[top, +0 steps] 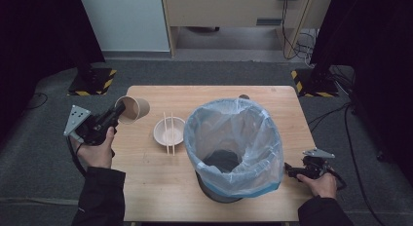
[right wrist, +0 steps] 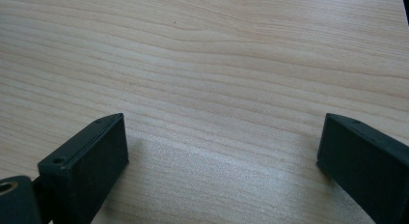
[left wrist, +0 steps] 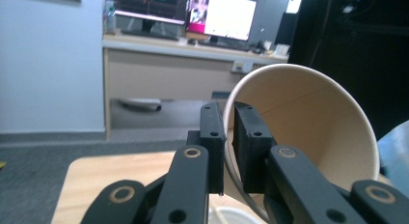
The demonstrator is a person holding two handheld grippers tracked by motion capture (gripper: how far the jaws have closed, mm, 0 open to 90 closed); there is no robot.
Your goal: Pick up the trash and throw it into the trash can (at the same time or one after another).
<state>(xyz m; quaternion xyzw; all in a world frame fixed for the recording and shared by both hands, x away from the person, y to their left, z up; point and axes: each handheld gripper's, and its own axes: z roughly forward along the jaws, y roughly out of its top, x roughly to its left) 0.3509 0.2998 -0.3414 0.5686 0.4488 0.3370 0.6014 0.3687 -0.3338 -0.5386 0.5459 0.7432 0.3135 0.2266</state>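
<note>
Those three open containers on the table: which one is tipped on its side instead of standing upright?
The brown paper cup: the left gripper clamps its rim and holds it sideways. The white bowl and the lined trash bin stand upright.

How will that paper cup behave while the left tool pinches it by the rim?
The paper cup looks thin-walled, so the left tool, gripping only its rim, may dent it. It appears empty, so probably light. Held tilted sideways, it could pivot or slip if jolted.

Cup in left tool, left of bowl; bin right.
</note>
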